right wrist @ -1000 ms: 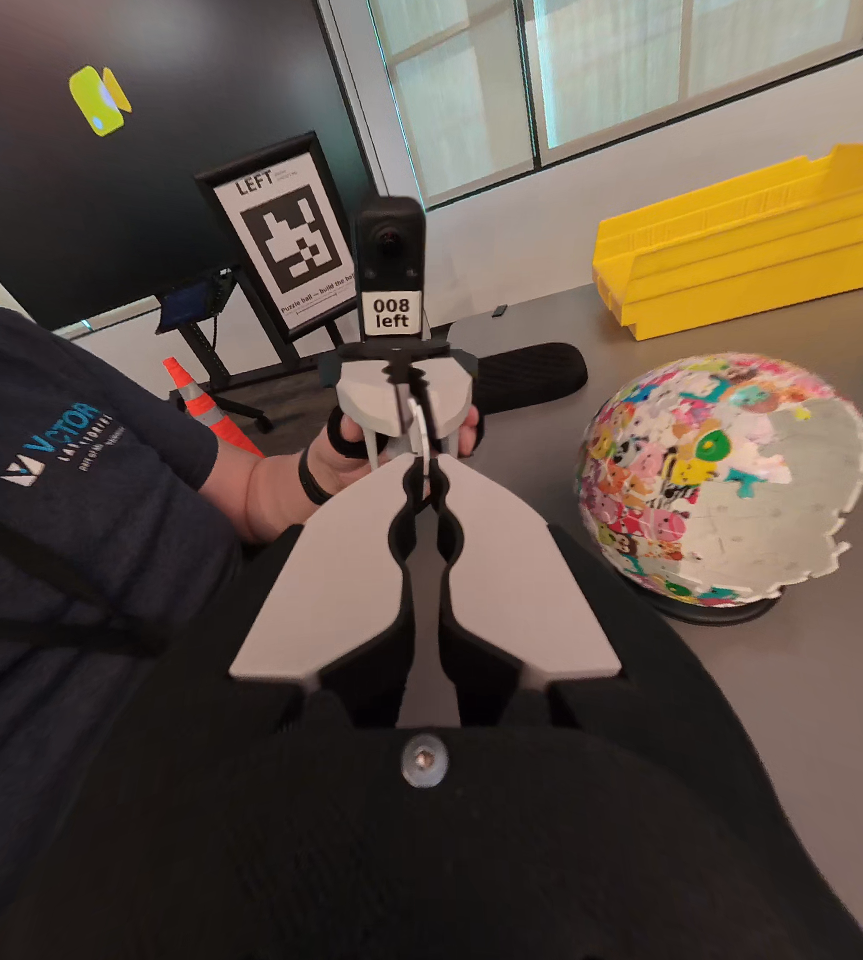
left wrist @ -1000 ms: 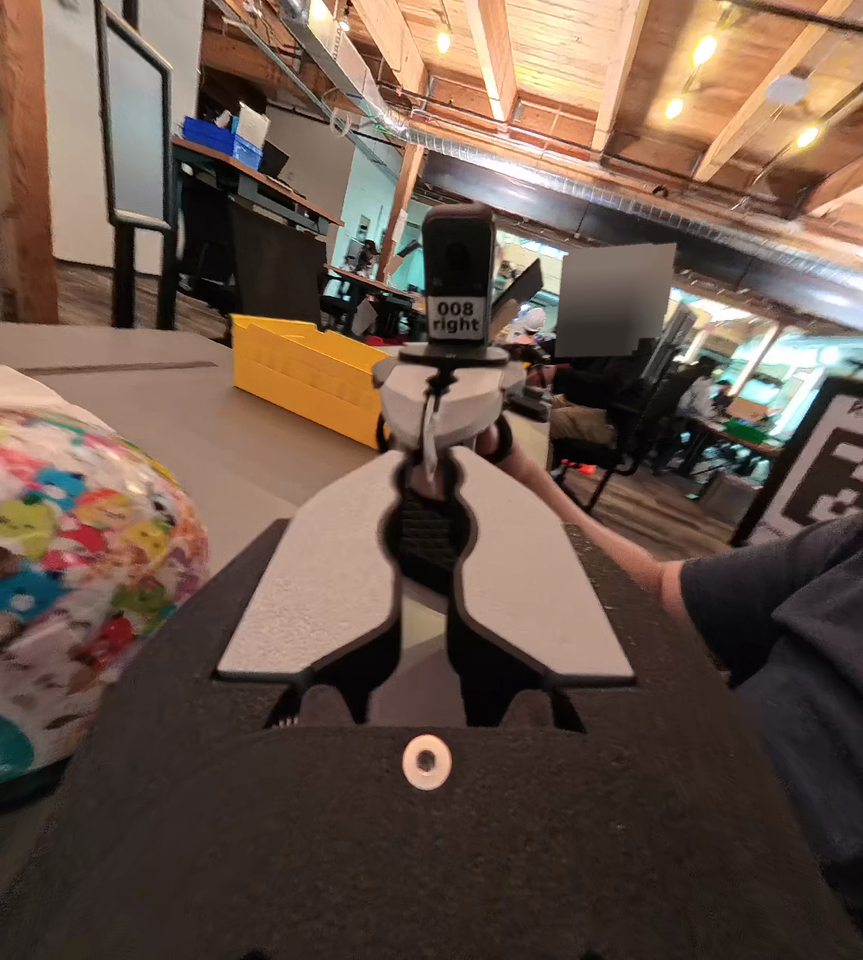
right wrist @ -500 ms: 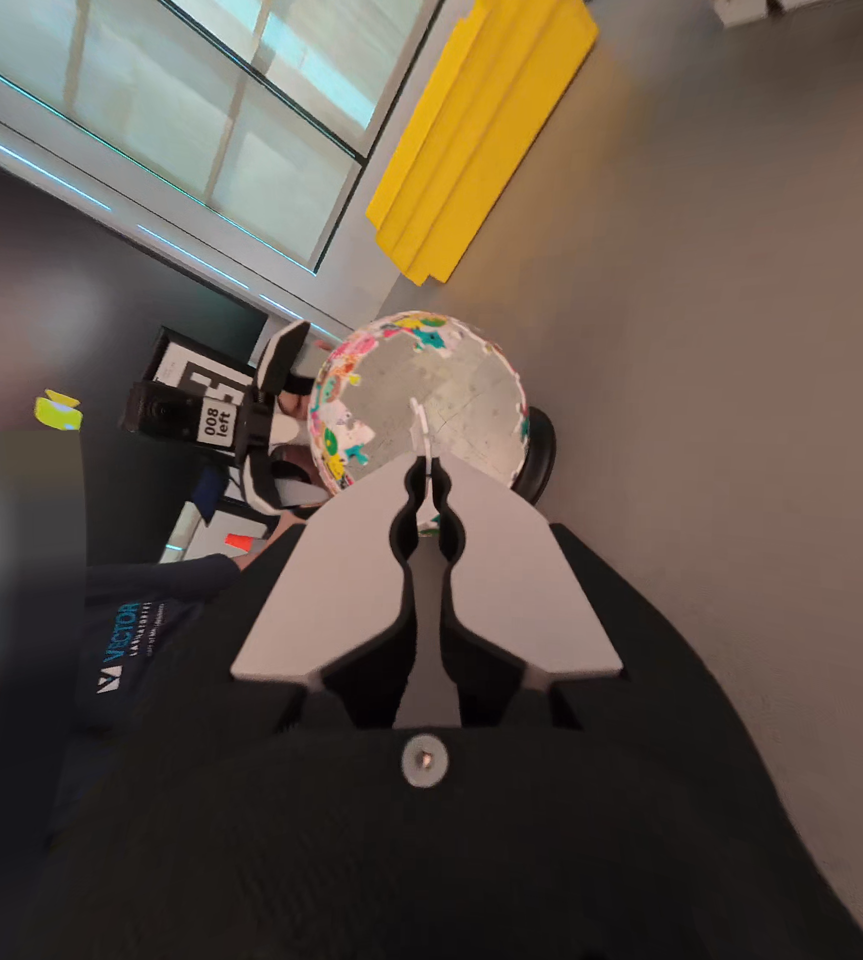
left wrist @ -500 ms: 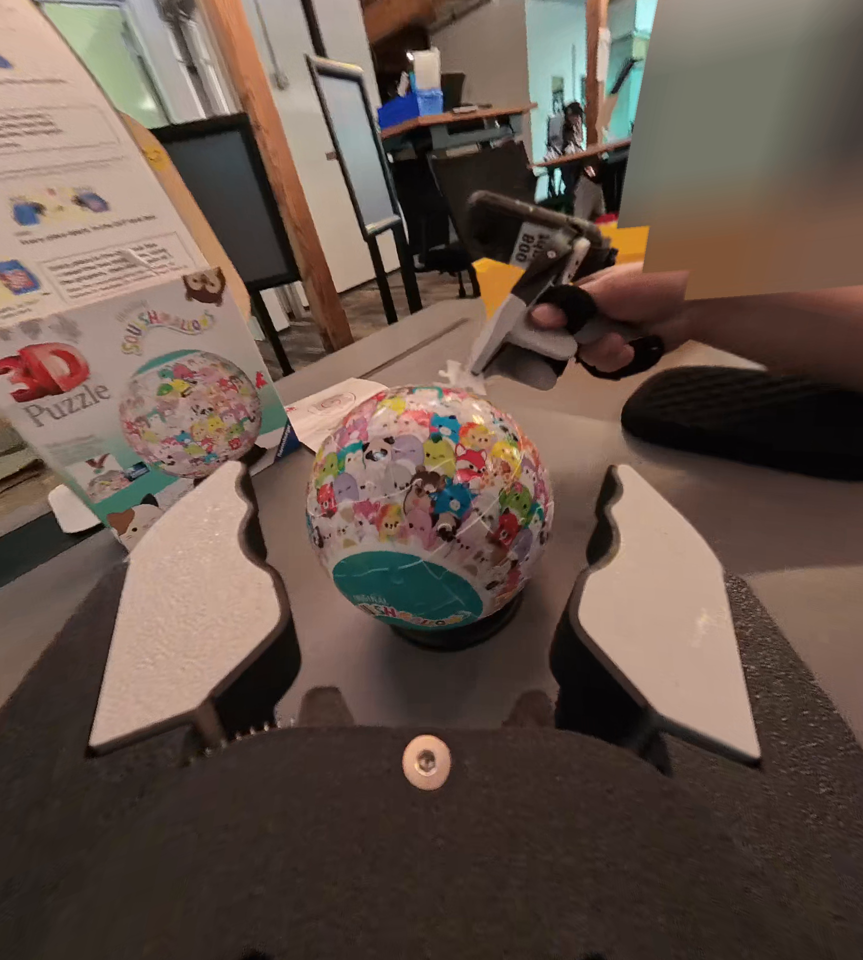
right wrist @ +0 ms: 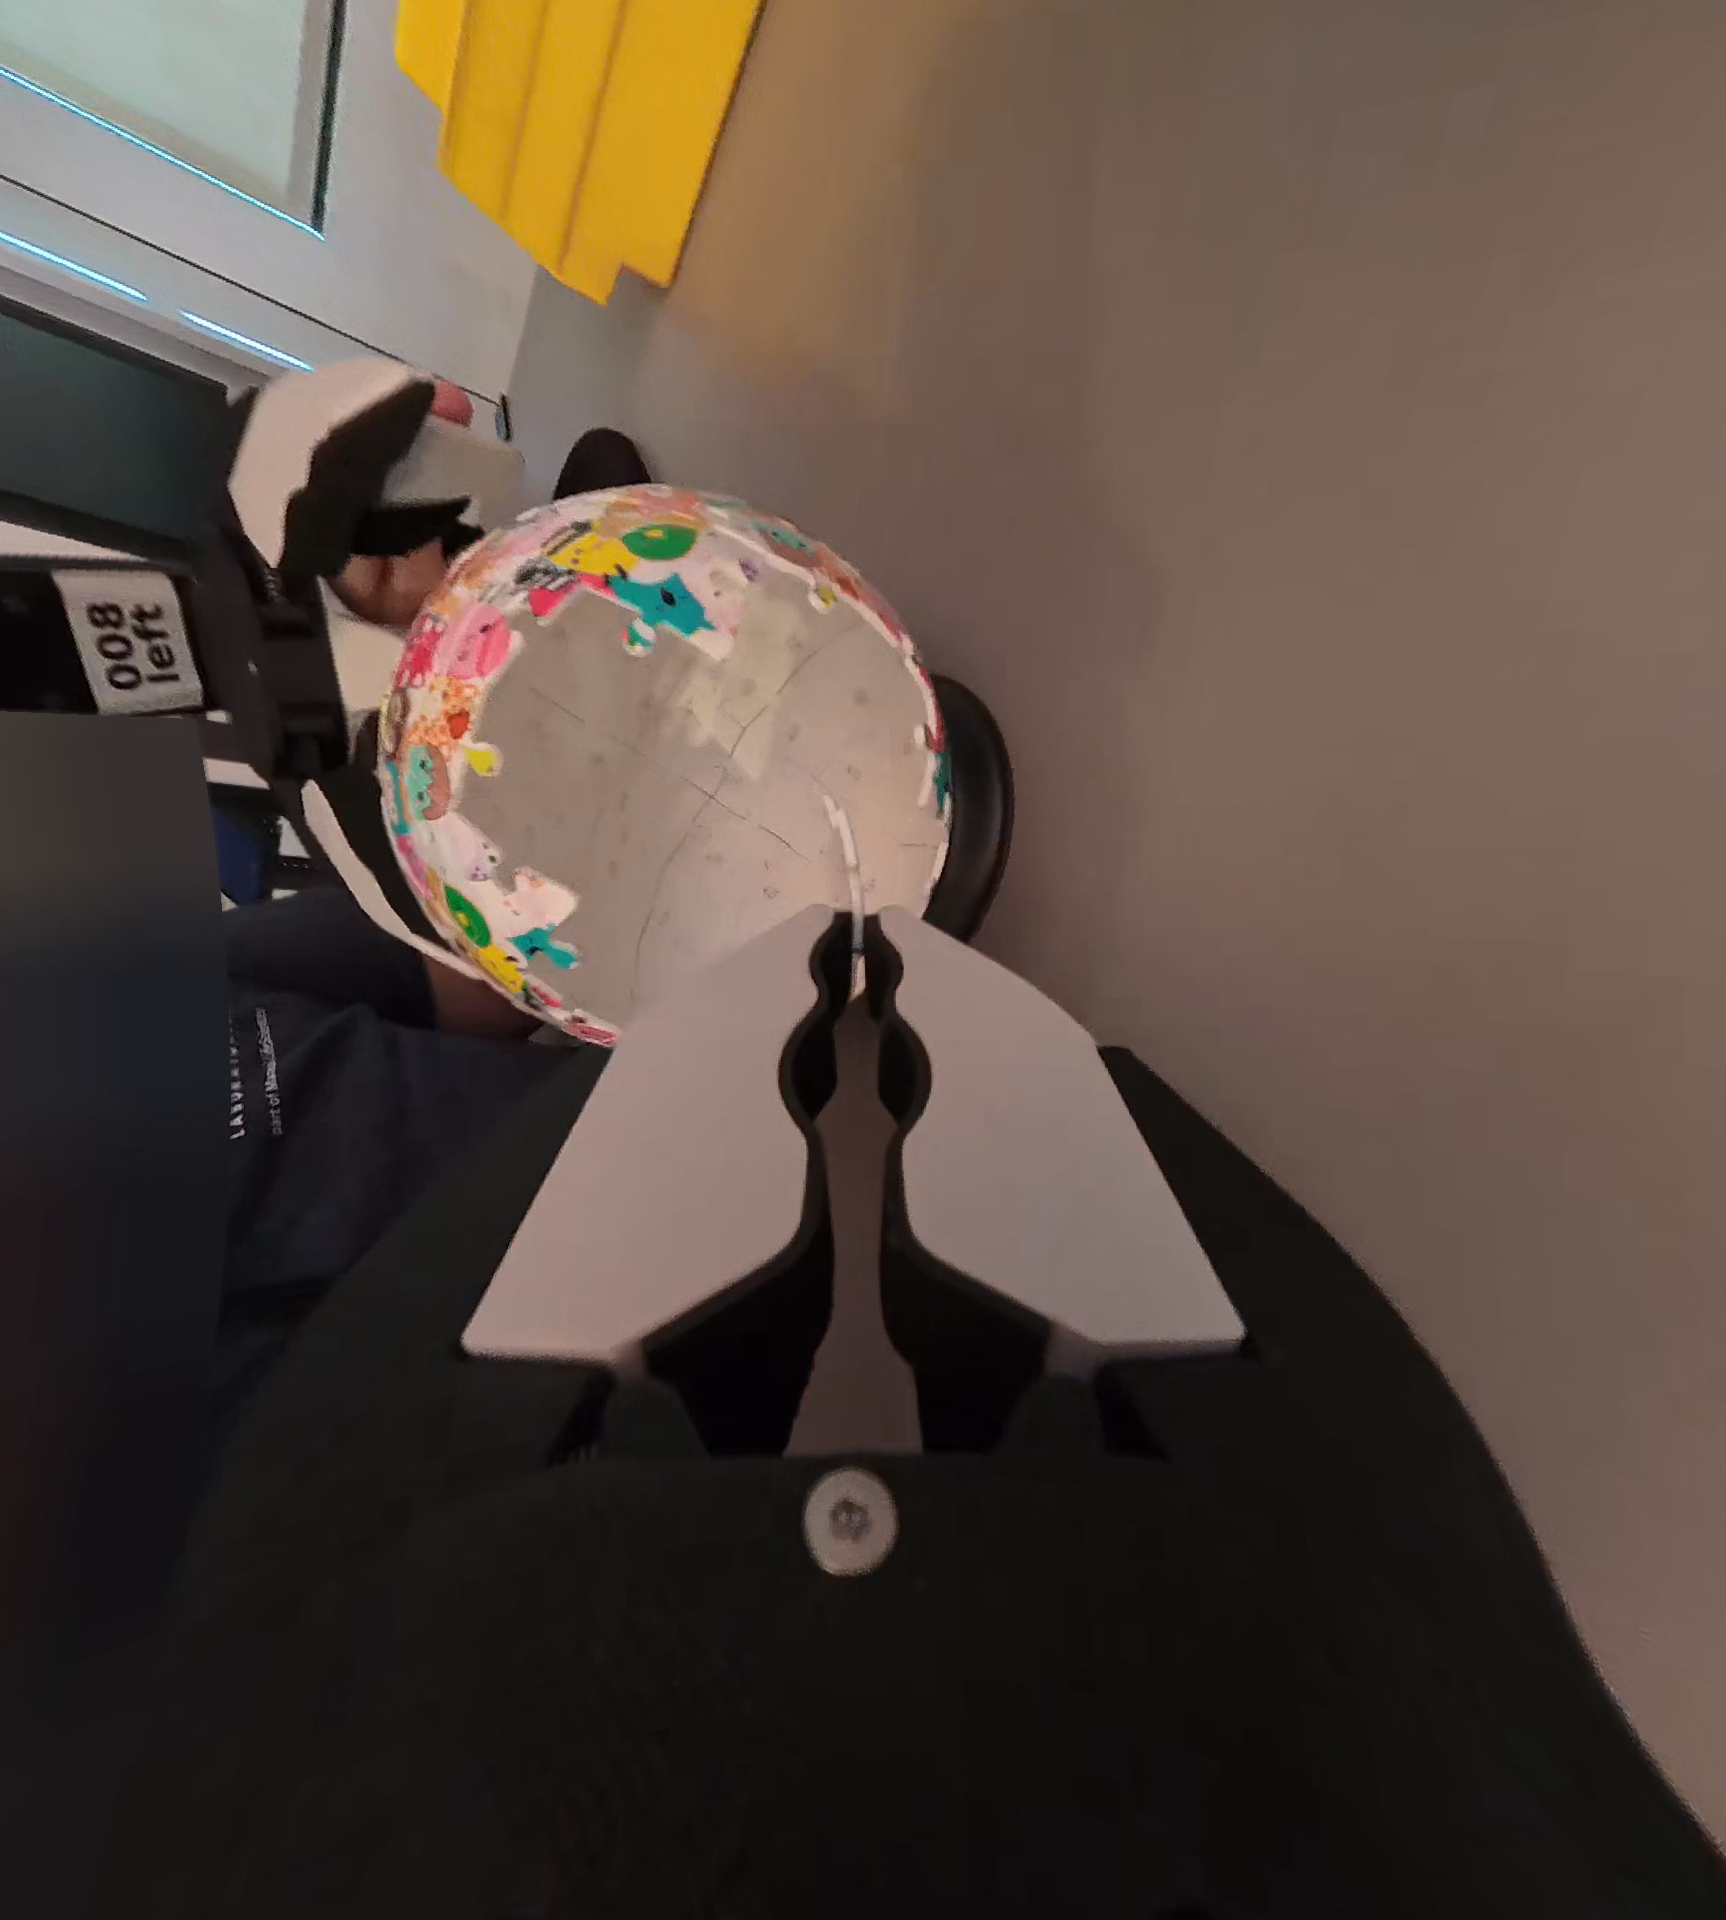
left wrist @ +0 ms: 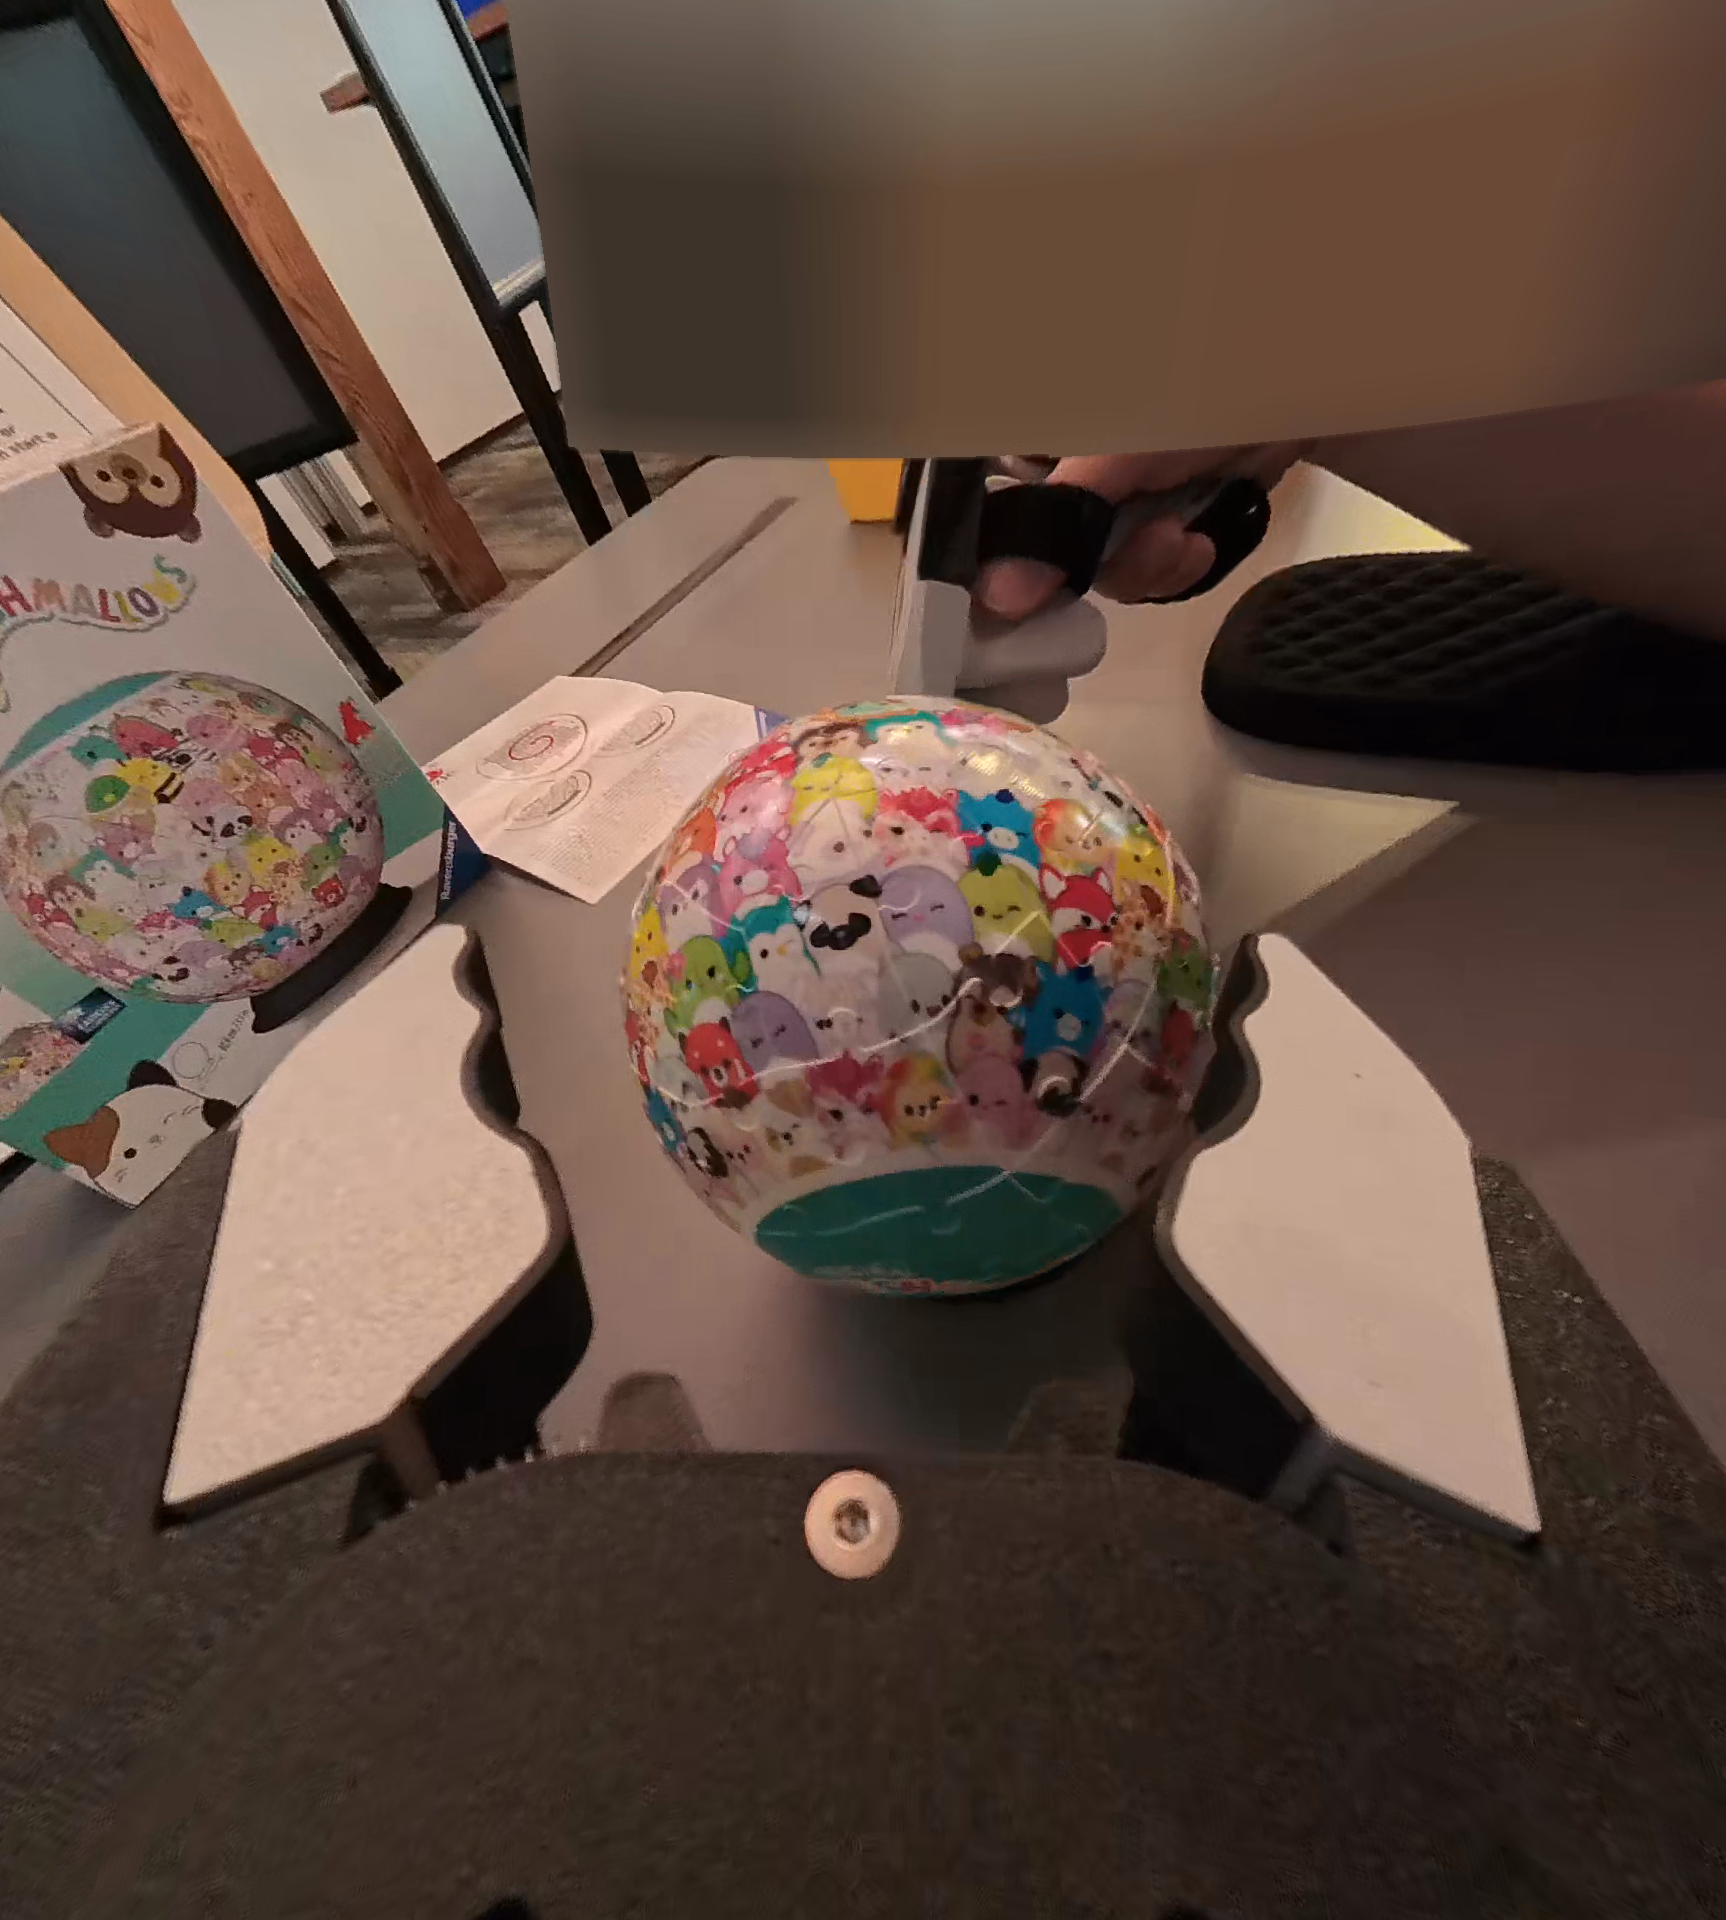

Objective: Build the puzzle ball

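Note:
The colourful puzzle ball [left wrist: 921, 977] stands on a black stand [right wrist: 978, 800] on the grey table. My left gripper [left wrist: 859, 940] is open, with a finger on each side of the ball; the right fingertip is at the ball's side, and I cannot tell if it touches. In the right wrist view the ball [right wrist: 672, 769] shows a large open gap with its white inside. My right gripper [right wrist: 854, 925] is shut on a thin white puzzle piece [right wrist: 846, 862], held edge-on at the gap's rim. It also shows behind the ball's top in the left wrist view [left wrist: 952, 613].
The puzzle box [left wrist: 111, 831] stands to the left, with a paper instruction sheet [left wrist: 589, 779] beside it. A black pad [left wrist: 1461, 665] lies at the right under the person's arm. A yellow bin [right wrist: 578, 125] is farther back on the table. Some 11 cm of space lies between my two pairs of fingers.
My left gripper has opened and swung to face the ball, then moved in around it. My right gripper has carried the piece from mid-air to the ball's open gap.

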The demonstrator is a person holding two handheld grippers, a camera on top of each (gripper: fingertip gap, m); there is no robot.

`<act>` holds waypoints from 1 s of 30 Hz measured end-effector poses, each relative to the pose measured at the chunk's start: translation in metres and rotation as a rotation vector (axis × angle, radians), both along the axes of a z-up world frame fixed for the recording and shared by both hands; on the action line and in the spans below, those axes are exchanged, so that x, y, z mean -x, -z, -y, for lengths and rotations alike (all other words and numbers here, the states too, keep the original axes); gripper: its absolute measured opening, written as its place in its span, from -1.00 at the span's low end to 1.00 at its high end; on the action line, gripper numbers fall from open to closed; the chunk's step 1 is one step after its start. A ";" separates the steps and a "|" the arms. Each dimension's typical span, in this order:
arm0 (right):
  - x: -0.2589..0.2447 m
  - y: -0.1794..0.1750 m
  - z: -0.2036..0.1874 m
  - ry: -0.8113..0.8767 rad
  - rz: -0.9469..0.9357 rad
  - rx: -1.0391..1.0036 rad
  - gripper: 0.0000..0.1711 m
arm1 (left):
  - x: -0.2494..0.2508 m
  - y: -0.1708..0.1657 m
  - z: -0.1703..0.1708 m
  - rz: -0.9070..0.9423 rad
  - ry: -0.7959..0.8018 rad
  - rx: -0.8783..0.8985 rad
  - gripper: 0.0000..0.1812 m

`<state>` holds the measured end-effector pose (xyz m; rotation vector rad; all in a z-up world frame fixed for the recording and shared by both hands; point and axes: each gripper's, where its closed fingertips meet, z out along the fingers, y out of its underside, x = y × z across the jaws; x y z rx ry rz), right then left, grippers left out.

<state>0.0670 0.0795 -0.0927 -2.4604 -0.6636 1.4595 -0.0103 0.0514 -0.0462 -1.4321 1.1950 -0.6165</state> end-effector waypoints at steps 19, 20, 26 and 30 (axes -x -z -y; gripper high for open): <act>0.005 0.023 -0.001 0.055 0.191 -0.002 -0.97 | -0.018 0.018 0.002 -0.032 0.039 0.057 0.32; 0.006 0.024 -0.002 0.052 0.195 -0.005 -0.97 | -0.018 0.018 0.002 -0.033 0.036 0.056 0.31; 0.011 0.029 -0.001 0.037 0.218 -0.006 -0.97 | -0.019 0.015 0.001 -0.052 0.012 0.022 0.28; 0.010 0.027 -0.003 0.051 0.232 -0.042 -0.97 | -0.020 0.014 0.001 -0.060 0.005 0.020 0.26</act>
